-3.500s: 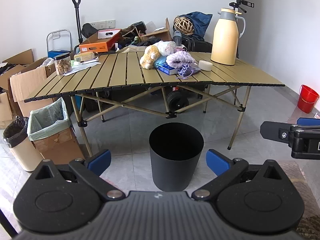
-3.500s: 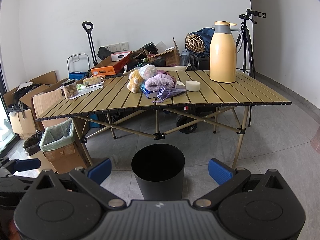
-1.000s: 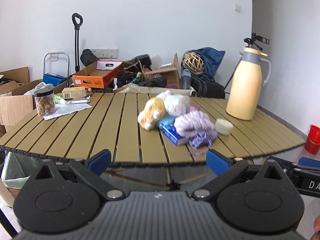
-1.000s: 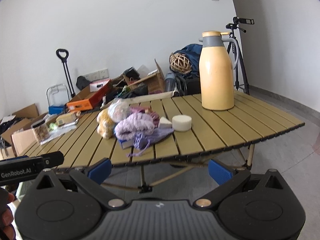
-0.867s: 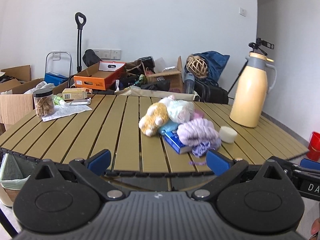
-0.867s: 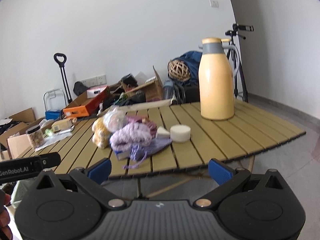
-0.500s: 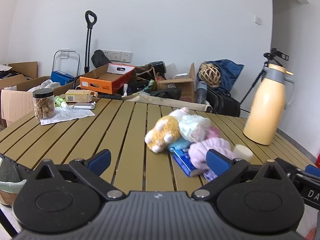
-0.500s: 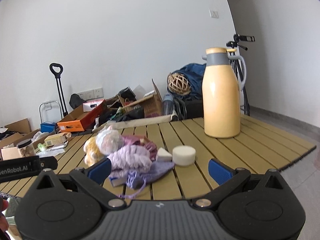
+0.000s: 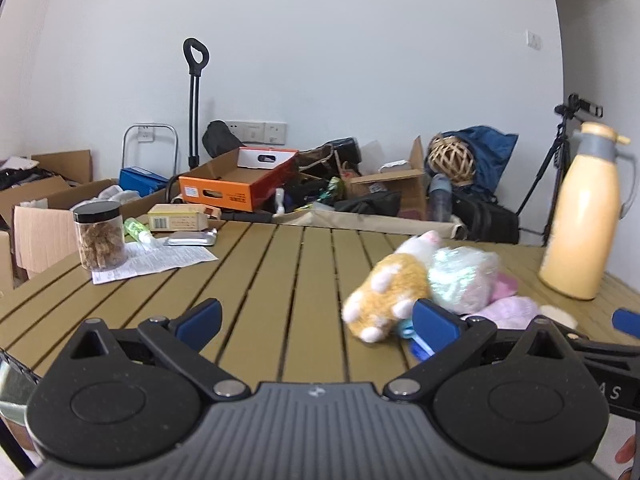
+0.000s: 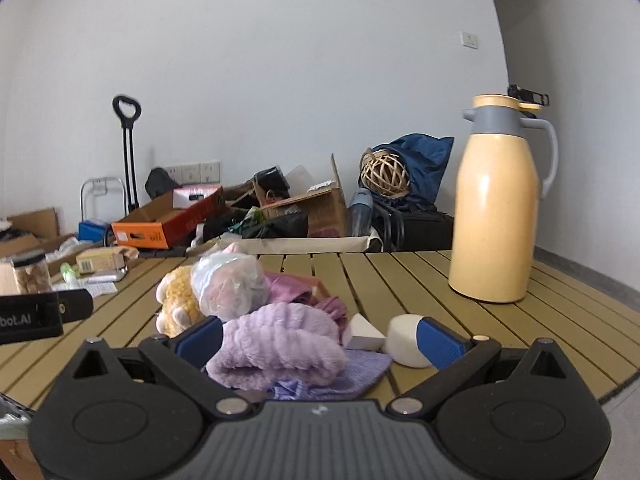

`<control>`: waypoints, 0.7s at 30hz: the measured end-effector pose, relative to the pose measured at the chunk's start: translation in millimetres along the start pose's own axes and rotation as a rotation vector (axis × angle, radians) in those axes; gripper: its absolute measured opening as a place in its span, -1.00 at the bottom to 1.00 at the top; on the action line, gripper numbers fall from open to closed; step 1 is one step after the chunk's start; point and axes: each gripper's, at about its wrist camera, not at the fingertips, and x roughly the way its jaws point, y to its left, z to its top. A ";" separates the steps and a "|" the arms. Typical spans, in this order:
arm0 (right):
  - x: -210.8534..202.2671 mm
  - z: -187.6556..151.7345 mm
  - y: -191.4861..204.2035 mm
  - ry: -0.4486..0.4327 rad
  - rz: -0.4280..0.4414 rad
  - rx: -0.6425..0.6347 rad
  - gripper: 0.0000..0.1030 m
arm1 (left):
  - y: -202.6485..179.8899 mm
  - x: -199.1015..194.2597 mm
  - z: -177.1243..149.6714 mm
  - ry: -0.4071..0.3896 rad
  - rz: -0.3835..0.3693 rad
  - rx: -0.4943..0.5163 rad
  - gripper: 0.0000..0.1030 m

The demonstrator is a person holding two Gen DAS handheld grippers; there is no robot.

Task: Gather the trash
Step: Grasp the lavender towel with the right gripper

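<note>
A pile lies on the slatted table [image 9: 260, 280]: a yellow plush toy [image 9: 384, 292], a crumpled clear plastic bag [image 10: 228, 284], a purple fluffy cloth [image 10: 280, 344], a pink cloth [image 10: 304, 288], a white wedge [image 10: 364, 334] and a white round puck [image 10: 404, 340]. My left gripper [image 9: 318, 320] is open over bare slats, left of the plush toy. My right gripper [image 10: 320, 338] is open, low over the table's front edge, with the purple cloth between its fingers but not gripped. Part of the pile is hidden behind the right finger [image 9: 436, 322] in the left wrist view.
A tall yellow jug [image 10: 496, 216] stands at the table's right. At the far left are a snack jar [image 9: 100, 240], a printed paper sheet [image 9: 156, 260], a green tube [image 9: 136, 228], a small box [image 9: 178, 218] and a foil pack [image 9: 192, 238]. Boxes and bags crowd the floor behind.
Both grippers rose from floor level near the black bin and moved forward over the table edge. The pile looms larger, and the purple cloth now sits between the right fingers.
</note>
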 end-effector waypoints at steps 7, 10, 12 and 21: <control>32.6 -4.3 15.7 0.039 0.038 0.012 0.96 | 8.7 15.5 -3.7 0.048 -0.010 -0.030 1.00; 47.9 -6.6 20.8 0.060 0.036 0.004 0.89 | 11.3 18.8 -6.7 0.059 -0.011 -0.031 1.00; 56.6 -9.3 21.5 0.070 0.036 0.002 0.84 | 11.7 21.8 -9.0 0.068 -0.008 -0.028 1.00; 54.1 -16.7 34.9 0.055 0.050 -0.079 0.37 | 15.6 34.6 -13.9 0.102 -0.002 -0.049 1.00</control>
